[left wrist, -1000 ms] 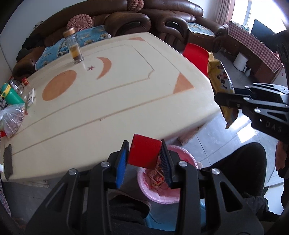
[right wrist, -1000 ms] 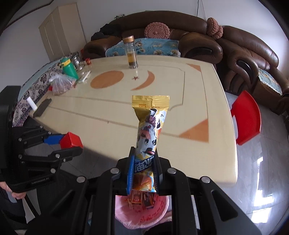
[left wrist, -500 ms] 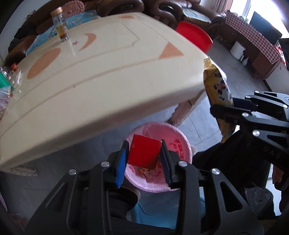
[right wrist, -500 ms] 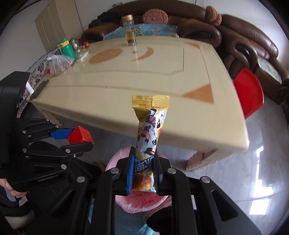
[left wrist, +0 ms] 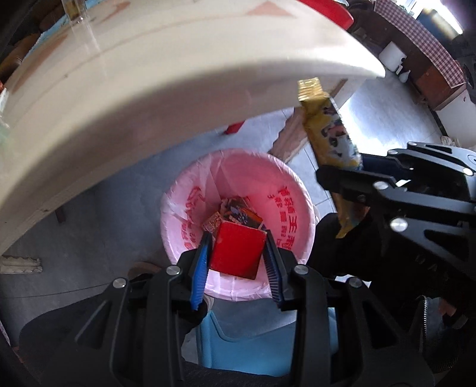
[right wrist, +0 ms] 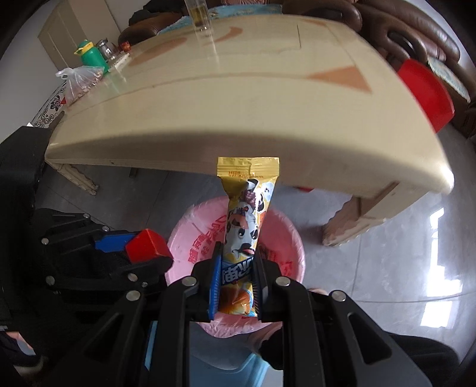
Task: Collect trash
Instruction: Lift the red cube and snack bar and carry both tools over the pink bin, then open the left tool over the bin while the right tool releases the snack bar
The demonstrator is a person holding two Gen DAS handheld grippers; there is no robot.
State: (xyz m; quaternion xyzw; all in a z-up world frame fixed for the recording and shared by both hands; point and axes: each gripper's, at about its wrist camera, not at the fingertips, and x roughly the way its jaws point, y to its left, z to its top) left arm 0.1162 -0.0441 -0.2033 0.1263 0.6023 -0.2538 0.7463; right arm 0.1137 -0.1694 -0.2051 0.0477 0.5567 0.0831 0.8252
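Note:
My left gripper (left wrist: pixel 238 251) is shut on a small red box (left wrist: pixel 236 250), held over the mouth of a bin lined with a pink bag (left wrist: pixel 293 190). Several boxes and wrappers (left wrist: pixel 235 212) lie at the bag's bottom. My right gripper (right wrist: pixel 237 268) is shut on a yellow snack wrapper (right wrist: pixel 247 208) printed with a cartoon cow, also above the pink-lined bin (right wrist: pixel 279 229). In the right wrist view the left gripper (right wrist: pixel 139 248) with its red box (right wrist: pixel 144 245) hangs at the bin's left rim. The left wrist view shows the right gripper (left wrist: pixel 342 175) and wrapper (left wrist: pixel 330 134) to the right.
The cream table (right wrist: pixel 267 104) overhangs just beyond the bin, its edge above both grippers. On it stand a glass jar (right wrist: pixel 200 15), a green bottle (right wrist: pixel 89 55) and a clear bag (right wrist: pixel 81 79). A red stool (right wrist: pixel 424 92), brown sofas (right wrist: pixel 401 35) and tiled floor (right wrist: pixel 401 268) lie around. A person's dark trousers (left wrist: pixel 342 238) are beside the bin.
Both grippers have sunk from tabletop height to below the table's edge, tilting downward. The pink-lined bin now fills the middle of both views; each grip is unchanged.

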